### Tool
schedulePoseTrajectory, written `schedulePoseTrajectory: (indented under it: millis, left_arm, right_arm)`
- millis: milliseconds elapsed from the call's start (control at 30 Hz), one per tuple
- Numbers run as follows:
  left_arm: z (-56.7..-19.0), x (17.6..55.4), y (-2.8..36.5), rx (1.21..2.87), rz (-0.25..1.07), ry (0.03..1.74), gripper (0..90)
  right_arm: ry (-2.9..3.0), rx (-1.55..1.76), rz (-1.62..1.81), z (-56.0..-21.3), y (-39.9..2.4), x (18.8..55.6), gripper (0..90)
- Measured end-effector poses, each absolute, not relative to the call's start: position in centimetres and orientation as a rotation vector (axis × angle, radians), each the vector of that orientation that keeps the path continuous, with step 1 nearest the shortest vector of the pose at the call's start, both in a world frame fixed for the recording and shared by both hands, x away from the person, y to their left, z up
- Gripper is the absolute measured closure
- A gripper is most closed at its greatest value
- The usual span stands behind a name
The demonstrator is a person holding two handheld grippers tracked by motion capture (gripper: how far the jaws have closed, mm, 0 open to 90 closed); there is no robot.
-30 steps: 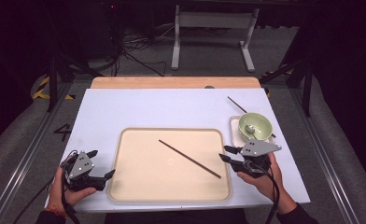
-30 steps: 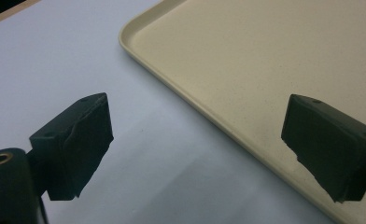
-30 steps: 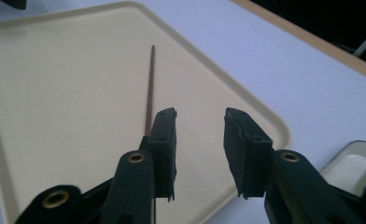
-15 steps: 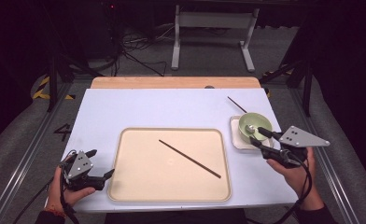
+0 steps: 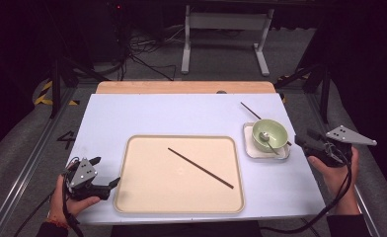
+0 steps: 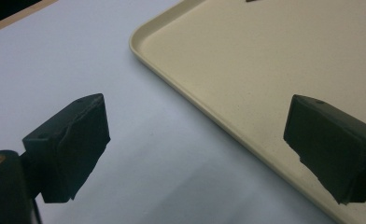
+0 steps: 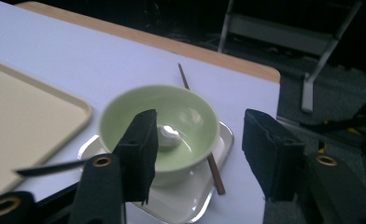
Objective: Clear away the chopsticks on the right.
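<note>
Whereas a second ago the right gripper (image 5: 304, 141) sat at the tray's (image 5: 127, 197) lower right corner, we now see it at three o'clock of the green bowl (image 5: 270, 133), jaws just opened about halfway and empty. We judge it lines up on the second chopstick (image 5: 248, 109) under the bowl's small dish (image 5: 251, 150). One chopstick (image 5: 200, 168) lies mid-tray. The left gripper (image 5: 105, 173) waits wide open, empty.
</note>
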State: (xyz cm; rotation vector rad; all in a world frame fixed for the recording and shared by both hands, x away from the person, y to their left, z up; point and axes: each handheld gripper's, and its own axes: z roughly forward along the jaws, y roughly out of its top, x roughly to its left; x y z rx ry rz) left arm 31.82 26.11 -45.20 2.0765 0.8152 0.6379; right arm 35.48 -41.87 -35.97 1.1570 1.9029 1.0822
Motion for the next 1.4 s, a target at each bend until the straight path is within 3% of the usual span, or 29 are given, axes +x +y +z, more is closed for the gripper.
schedulePoseTrajectory:
  millis: [267, 933, 1067, 1333, 1400]
  left_arm:
    - [-45.2, 31.8, 26.2, 2.082, 0.642, 0.818, 7.6]
    - [-45.3, 31.9, 26.1, 2.092, 0.635, 0.811, 7.7]
    - [-45.2, 31.8, 25.9, 2.086, 0.629, 0.806, 7.8]
    - [-45.3, 31.9, 25.8, 2.085, 0.615, 0.809, 7.9]
    - [-45.3, 31.8, 25.8, 2.083, 0.617, 0.809, 8.0]
  right_arm:
    - [1.955, 1.307, 0.997, -39.2, -43.5, 37.9, 27.8]
    - [2.149, 1.394, 0.901, -42.7, -44.3, 43.2, 34.8]
    - [2.156, 1.392, 0.876, -43.2, -44.0, 44.0, 42.0]
    - [2.233, 1.355, 0.897, -43.9, -43.2, 44.7, 67.9]
    - [2.229, 1.353, 0.885, -43.8, -43.2, 44.6, 69.9]
